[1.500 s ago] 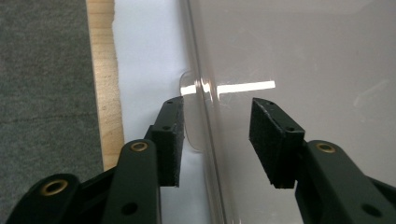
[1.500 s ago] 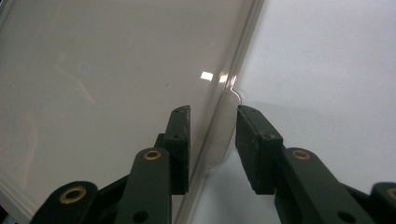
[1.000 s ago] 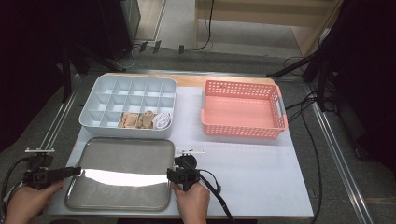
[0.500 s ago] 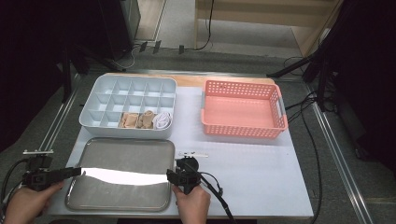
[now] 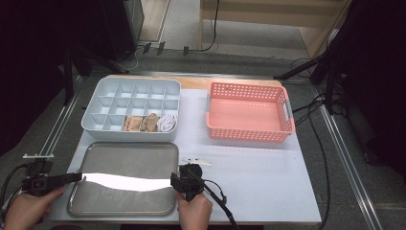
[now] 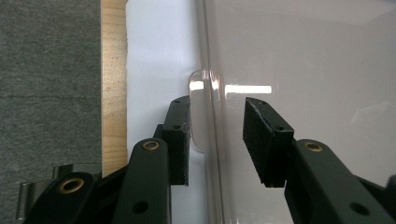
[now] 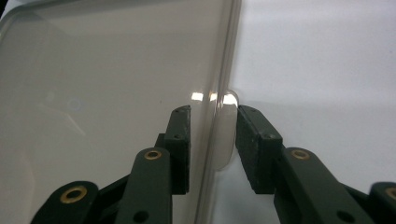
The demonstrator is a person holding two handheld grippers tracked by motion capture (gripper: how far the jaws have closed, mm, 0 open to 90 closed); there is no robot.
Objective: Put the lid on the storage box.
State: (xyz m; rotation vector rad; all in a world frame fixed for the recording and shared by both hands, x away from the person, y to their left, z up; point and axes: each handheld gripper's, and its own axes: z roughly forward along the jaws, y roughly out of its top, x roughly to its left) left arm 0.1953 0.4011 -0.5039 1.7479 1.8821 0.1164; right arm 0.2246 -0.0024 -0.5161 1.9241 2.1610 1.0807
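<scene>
**Both grippers closing in on the clear lid's side tabs**

A white table (image 5: 268, 182) is carrying a clear plastic lid (image 5: 124, 163), which is lying flat at the near edge, just in front of a pale blue divided organiser box (image 5: 103, 103). A pink basket (image 5: 249, 117) is sitting well to the right of that box.

A person is holding the left gripper (image 5: 79, 177) at the lid's left edge and the right gripper (image 5: 173, 181) at its right edge. Lid and hands are sitting where they were a second ago; the jaws alone are differing.

In the left gripper view, the left gripper (image 6: 217, 126) is straddling the rim and its small tab (image 6: 198, 112). Its jaws have just been closing, yet the inner pad is standing clear of the rim, so nothing is clamped.

In the right gripper view, the right gripper (image 7: 212, 135) is doing the same around the other tab (image 7: 226, 126): closing lately, with a gap showing inside.

By my reading, the person is preparing to pinch both tabs and lift the lid toward the box.
</scene>
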